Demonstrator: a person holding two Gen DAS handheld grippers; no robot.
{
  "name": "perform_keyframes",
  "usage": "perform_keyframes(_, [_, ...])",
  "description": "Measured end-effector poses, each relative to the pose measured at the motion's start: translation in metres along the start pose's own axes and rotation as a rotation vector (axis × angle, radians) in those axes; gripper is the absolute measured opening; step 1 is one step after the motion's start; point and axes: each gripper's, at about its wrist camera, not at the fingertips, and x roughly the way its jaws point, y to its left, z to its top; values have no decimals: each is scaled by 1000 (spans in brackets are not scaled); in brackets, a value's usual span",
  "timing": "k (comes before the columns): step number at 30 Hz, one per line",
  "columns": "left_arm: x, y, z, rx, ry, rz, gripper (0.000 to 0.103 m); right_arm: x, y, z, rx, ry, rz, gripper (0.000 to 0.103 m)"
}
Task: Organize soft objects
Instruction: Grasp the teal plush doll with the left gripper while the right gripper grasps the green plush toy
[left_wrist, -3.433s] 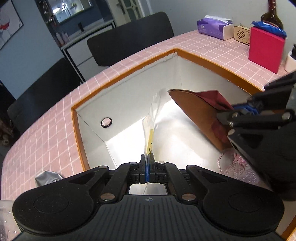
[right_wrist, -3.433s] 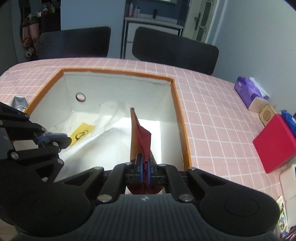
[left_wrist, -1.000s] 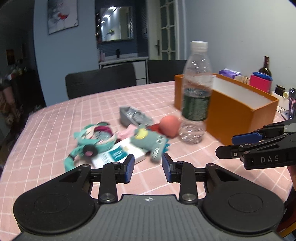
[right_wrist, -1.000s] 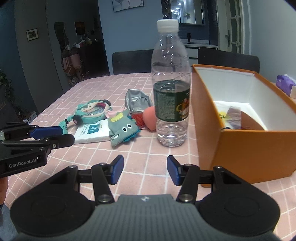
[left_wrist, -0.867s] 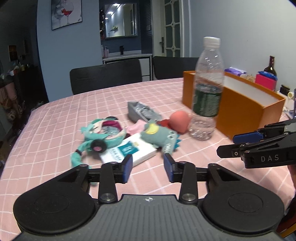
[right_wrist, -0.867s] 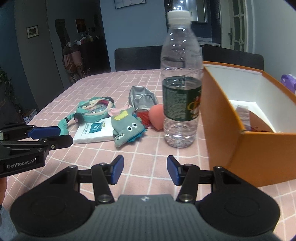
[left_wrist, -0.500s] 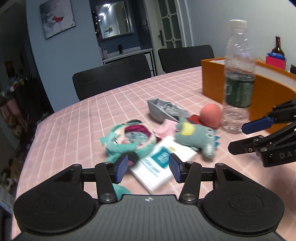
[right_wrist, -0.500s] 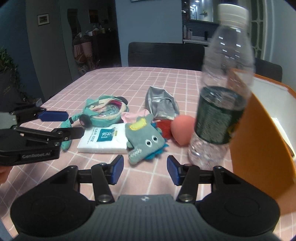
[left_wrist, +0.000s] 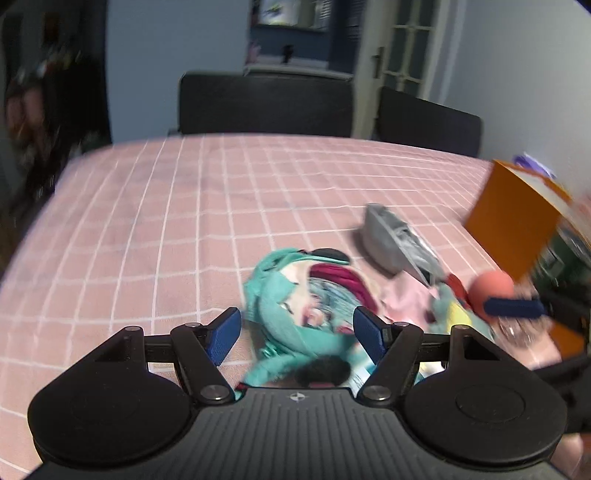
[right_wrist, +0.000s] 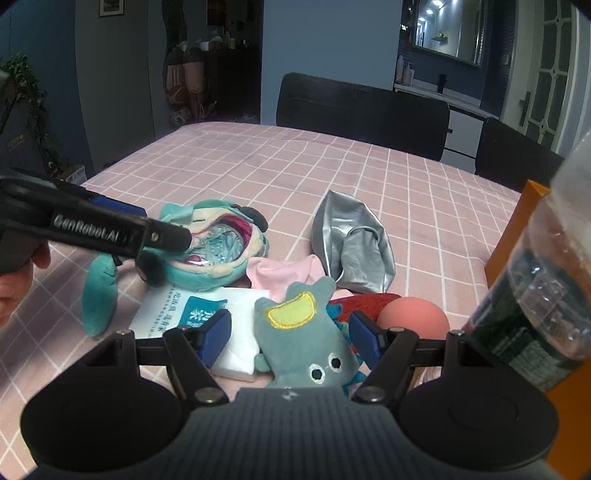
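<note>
Hovering wide open, holding nothing: left gripper straddling teal doll-head plush, right gripper straddling grey monster plush on pink checked tablecloth.

- The left gripper has its jaws spread wide, nothing clamped between the blue pads.
- The right gripper is likewise spread wide, gripping nothing.
- The left gripper reaches in from the left of the right jaws, a bare hand behind it.
</note>
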Motion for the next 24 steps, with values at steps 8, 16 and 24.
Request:
perform_keyframes(8, [26, 27, -2, -216, 60, -114, 81, 15, -10, -5, 57, 40, 21, 64])
perform_keyframes(16, [26, 21, -7, -274, 16, -119, 48, 12, -9, -7, 50, 33, -1, 51])
perform_keyframes(24, [-4, 16, 0, -267, -102, -73, 27, 5, -3, -2, -12, 34, -22, 41])
